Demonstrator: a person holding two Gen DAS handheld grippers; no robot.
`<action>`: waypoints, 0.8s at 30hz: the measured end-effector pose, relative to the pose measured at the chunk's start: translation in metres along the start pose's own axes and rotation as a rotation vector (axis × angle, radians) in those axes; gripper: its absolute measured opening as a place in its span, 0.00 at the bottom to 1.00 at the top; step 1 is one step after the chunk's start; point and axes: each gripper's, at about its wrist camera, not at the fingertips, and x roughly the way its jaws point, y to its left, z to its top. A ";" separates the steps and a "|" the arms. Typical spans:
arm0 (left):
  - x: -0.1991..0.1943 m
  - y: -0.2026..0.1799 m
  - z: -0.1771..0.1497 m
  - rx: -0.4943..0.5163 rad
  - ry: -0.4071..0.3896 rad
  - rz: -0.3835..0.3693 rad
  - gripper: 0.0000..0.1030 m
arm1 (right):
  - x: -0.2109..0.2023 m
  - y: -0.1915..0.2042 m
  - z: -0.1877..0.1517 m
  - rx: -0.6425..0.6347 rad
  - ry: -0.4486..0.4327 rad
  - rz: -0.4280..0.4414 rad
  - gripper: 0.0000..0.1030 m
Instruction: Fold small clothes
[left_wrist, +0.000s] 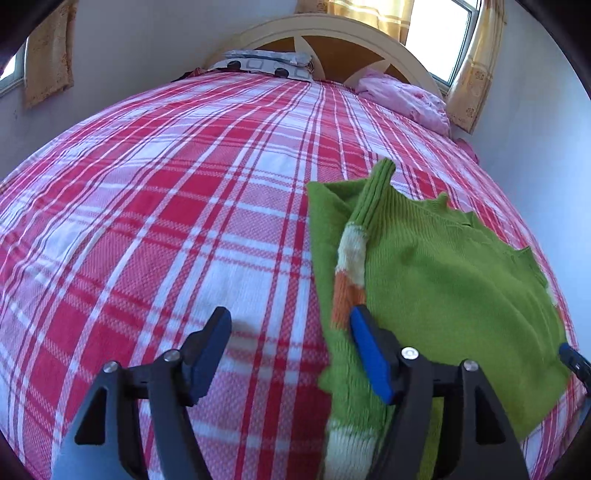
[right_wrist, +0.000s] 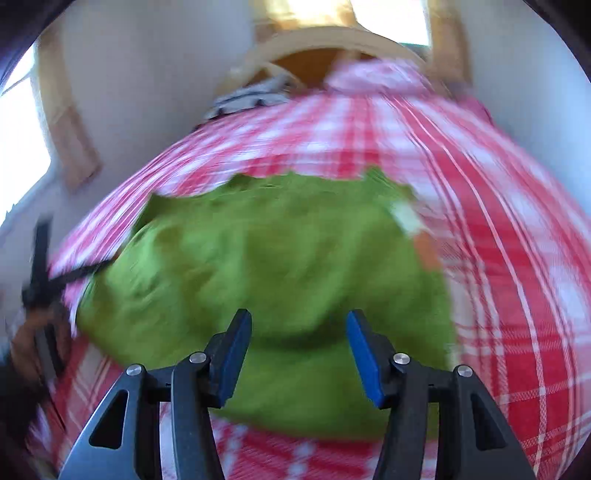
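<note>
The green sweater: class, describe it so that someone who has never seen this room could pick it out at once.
Start at the bed, covered by a red-and-white plaid sheet. Near its foot, toward the right side, lies the green sweater, spread flat. It is the only green knit there, with a sleeve striped white and orange folded across it, unlike the pink bedding at the headboard.

- Under my jaws spreads a bed (left_wrist: 166, 206) covered by a red-and-white plaid sheet, lightly wrinkled.
- A green knit sweater (left_wrist: 443, 266) lies flat on its right part, one sleeve with white and orange bands folded across it.
- A patterned grey pillow (left_wrist: 266, 64) rests at the head end.
- A crumpled pink cloth (left_wrist: 406, 98) lies beside that pillow, near the headboard.
</note>
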 end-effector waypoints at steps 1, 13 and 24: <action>-0.003 0.003 -0.003 -0.010 0.001 -0.020 0.69 | 0.007 -0.014 0.001 0.049 0.034 0.001 0.53; -0.029 0.020 -0.027 -0.015 -0.008 -0.068 0.79 | -0.024 0.010 -0.014 -0.076 -0.008 -0.112 0.53; -0.038 0.043 -0.029 -0.033 0.001 -0.030 0.80 | -0.010 0.192 -0.040 -0.609 -0.018 -0.001 0.53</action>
